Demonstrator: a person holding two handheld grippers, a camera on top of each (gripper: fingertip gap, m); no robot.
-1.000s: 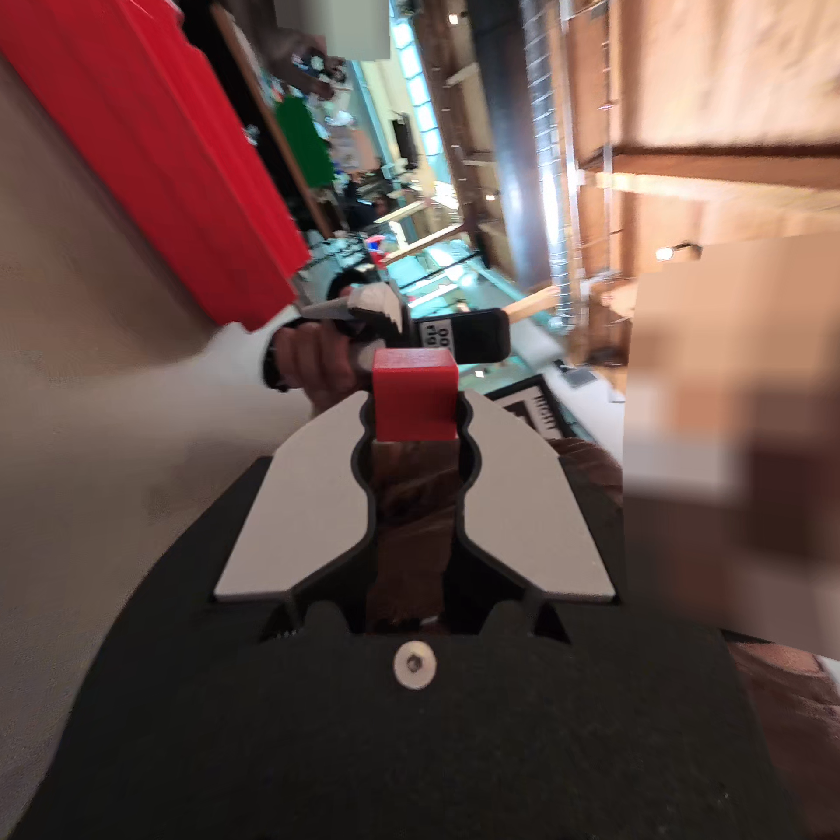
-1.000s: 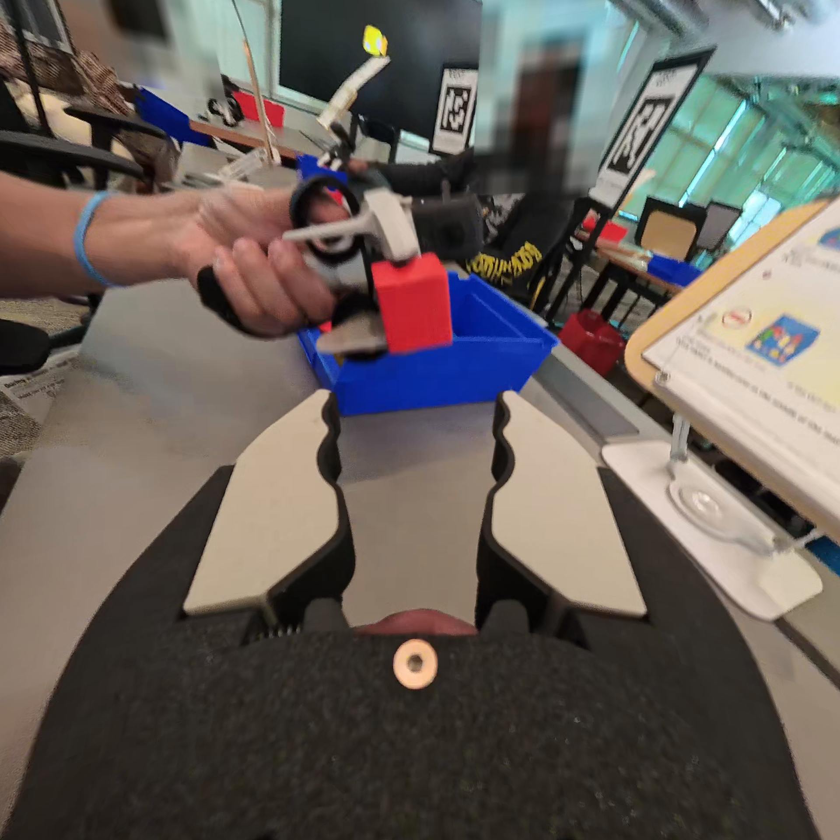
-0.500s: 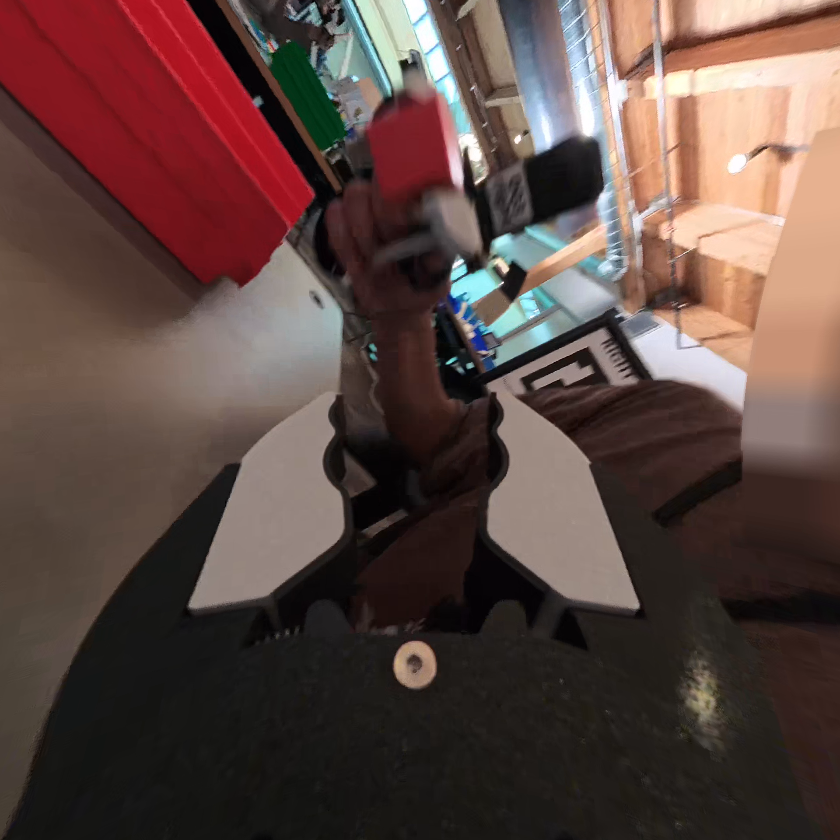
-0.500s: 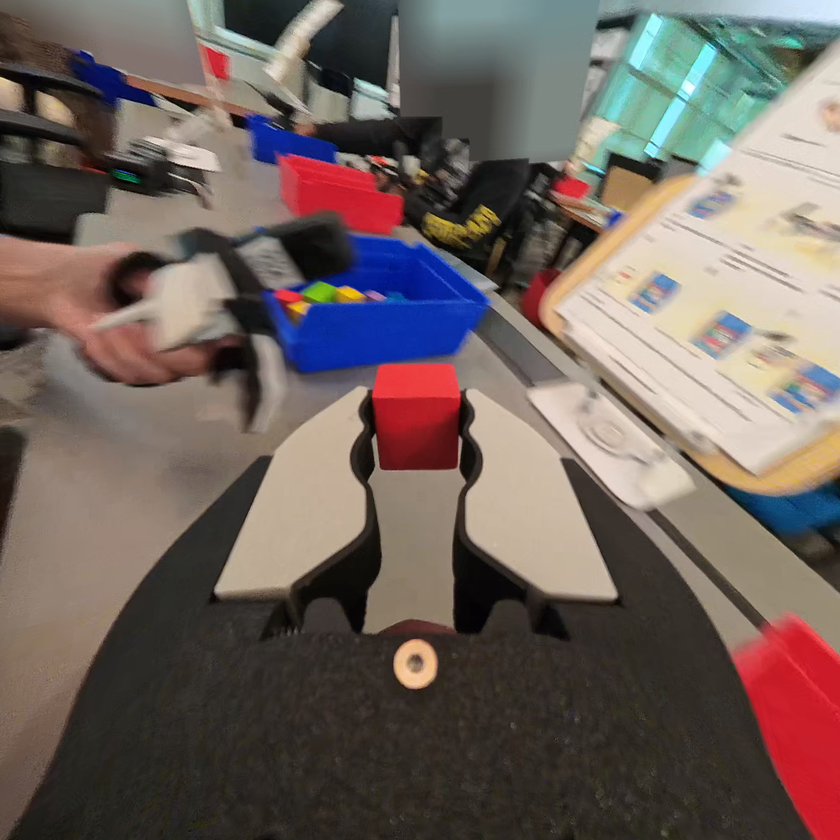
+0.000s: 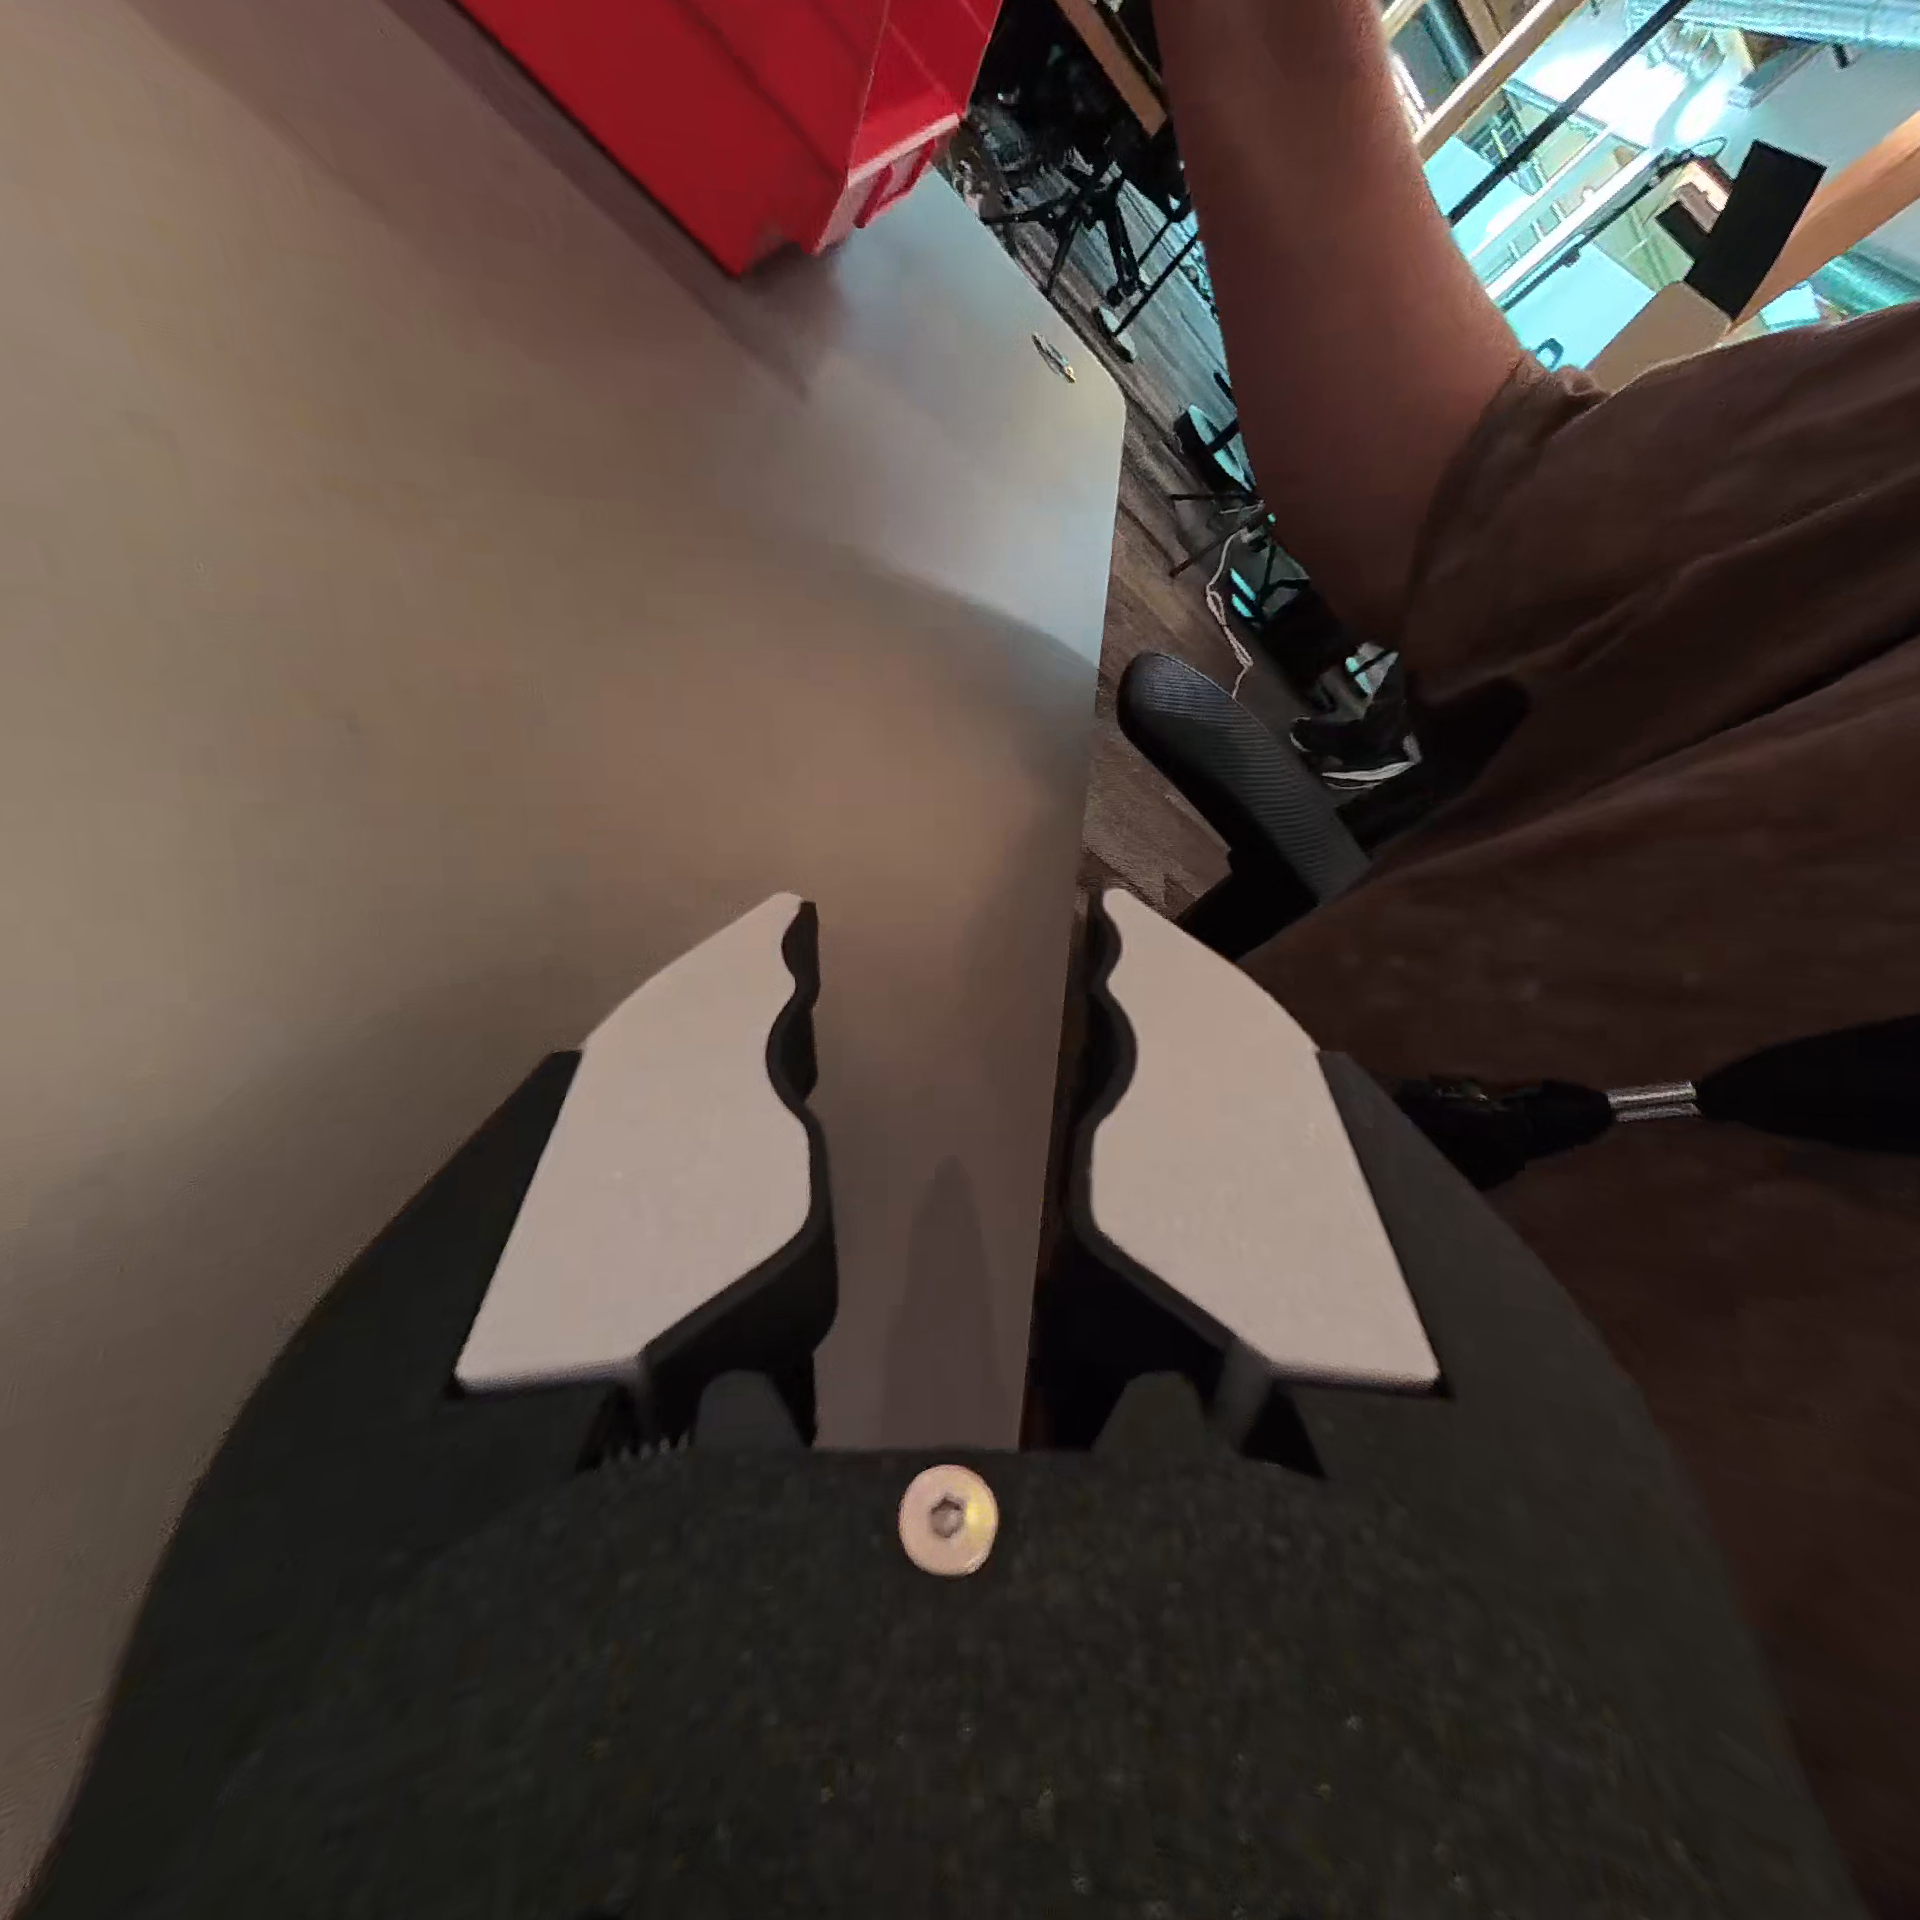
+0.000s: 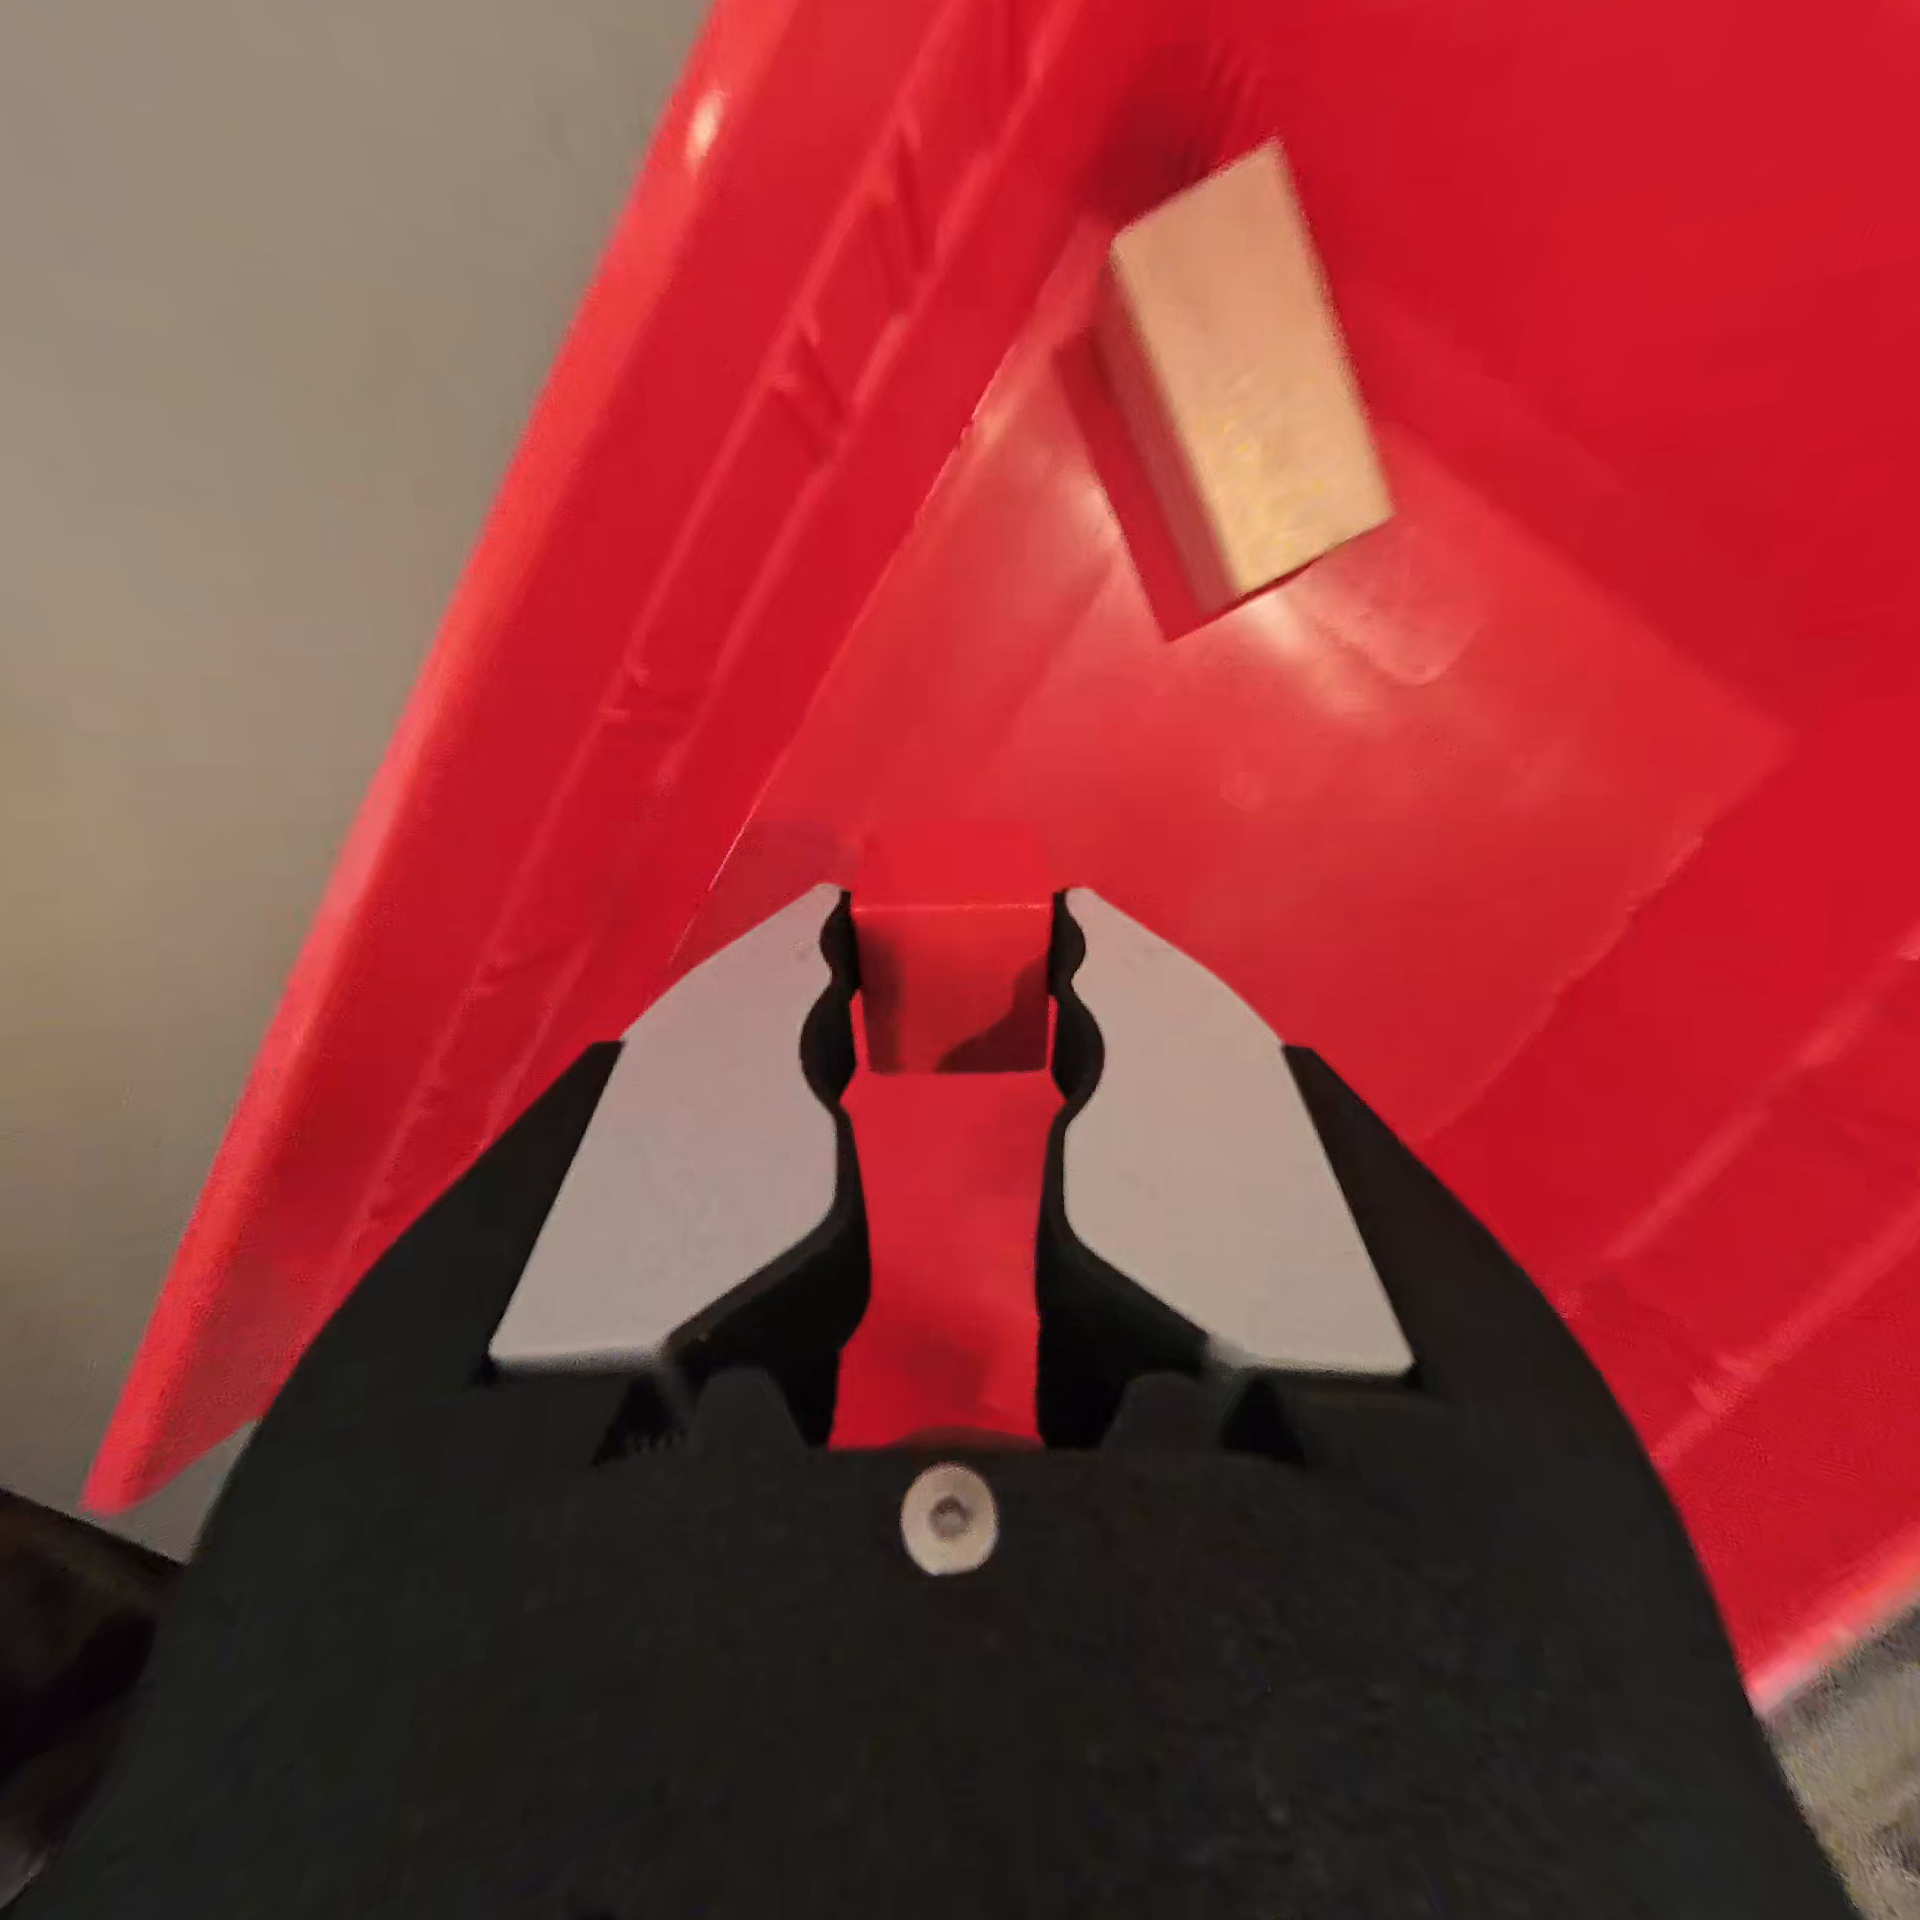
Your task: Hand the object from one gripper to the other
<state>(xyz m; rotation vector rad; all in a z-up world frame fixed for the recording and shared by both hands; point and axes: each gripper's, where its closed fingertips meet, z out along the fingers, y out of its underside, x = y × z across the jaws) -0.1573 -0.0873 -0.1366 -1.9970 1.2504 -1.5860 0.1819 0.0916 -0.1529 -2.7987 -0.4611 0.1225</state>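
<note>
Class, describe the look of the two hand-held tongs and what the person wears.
Both the left tongs and right tongs have a black, grainy body, flat grey fingers with wavy black inner edges, and one silver screw. The person wears a brown sleeve.

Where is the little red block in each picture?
Left wrist view: the red block is not in it; the left claw is open and holds nothing.
Right wrist view: the red block sits low in the middle, pinched at the tips of the right claw, above the inside of the red bin.
Both views share the red bin and the grey table.
</note>
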